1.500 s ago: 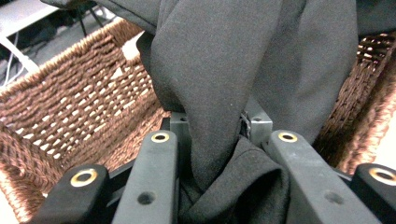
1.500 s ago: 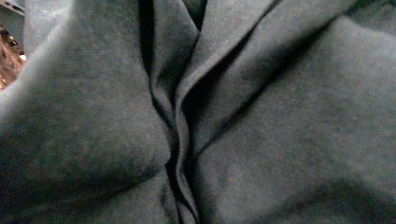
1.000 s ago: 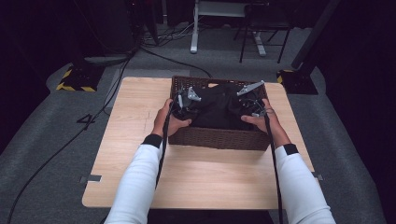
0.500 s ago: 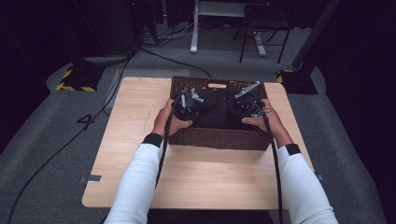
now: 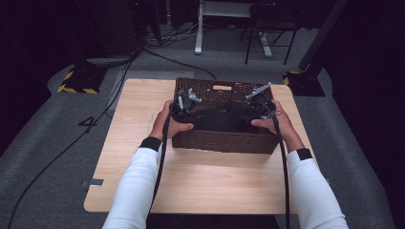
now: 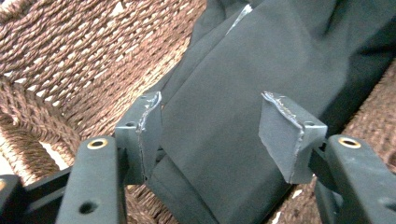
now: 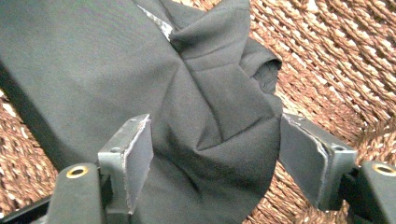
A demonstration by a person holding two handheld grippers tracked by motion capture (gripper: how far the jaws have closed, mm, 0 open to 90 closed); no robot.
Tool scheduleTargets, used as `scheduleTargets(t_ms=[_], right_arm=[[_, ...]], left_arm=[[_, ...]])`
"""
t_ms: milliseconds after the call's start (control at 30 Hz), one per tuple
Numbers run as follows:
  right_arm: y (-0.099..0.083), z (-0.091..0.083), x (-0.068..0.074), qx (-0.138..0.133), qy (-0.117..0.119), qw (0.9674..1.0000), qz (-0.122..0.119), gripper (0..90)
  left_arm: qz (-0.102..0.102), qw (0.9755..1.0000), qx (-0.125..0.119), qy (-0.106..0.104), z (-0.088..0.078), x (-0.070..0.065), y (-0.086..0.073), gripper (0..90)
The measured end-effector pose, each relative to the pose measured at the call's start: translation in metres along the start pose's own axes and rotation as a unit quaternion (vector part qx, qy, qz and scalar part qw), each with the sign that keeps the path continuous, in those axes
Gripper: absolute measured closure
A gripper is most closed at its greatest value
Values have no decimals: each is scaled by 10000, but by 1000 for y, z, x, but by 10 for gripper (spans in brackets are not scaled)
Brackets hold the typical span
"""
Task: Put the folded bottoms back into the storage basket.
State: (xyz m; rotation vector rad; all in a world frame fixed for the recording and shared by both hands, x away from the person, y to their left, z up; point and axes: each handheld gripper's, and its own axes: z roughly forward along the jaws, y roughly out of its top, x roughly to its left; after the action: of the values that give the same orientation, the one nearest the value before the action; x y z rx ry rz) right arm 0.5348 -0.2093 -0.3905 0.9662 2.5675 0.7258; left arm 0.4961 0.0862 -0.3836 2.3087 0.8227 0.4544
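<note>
My left gripper (image 6: 210, 135) and right gripper (image 7: 212, 161) both stand spread, jaws straddling the soft black folded cloth (image 5: 220, 119) lying inside the dark brown woven wicker basket (image 5: 224, 142). I judge the cloth light and limp, likely to slump and slide, so I'd pinch thick folded edges at its 9 and 3 o'clock ends. The basket sits on the pale wooden table (image 5: 210, 181), toward 12 o'clock; grey carpet (image 5: 47, 138), cables beyond.
</note>
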Motion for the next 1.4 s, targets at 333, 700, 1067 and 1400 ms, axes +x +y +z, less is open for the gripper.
scheduleTargets(t_ms=[333,700,1067,1400], right_arm=[[-7,-15,9,-343,-20,9993,-171,263],[-16,-39,17,-797,-152,9965,-210,259],[-27,-63,26,-1043,-275,9936,-329,262],[-41,-77,36,-1147,-272,9922,-403,265]], left_arm=[[28,9997,-221,131,-11,-7,-1,233],[201,9986,-475,146,-36,-16,-4,214],[376,9976,-566,95,-55,-24,-13,181],[605,9965,-565,152,-68,-32,-25,171]])
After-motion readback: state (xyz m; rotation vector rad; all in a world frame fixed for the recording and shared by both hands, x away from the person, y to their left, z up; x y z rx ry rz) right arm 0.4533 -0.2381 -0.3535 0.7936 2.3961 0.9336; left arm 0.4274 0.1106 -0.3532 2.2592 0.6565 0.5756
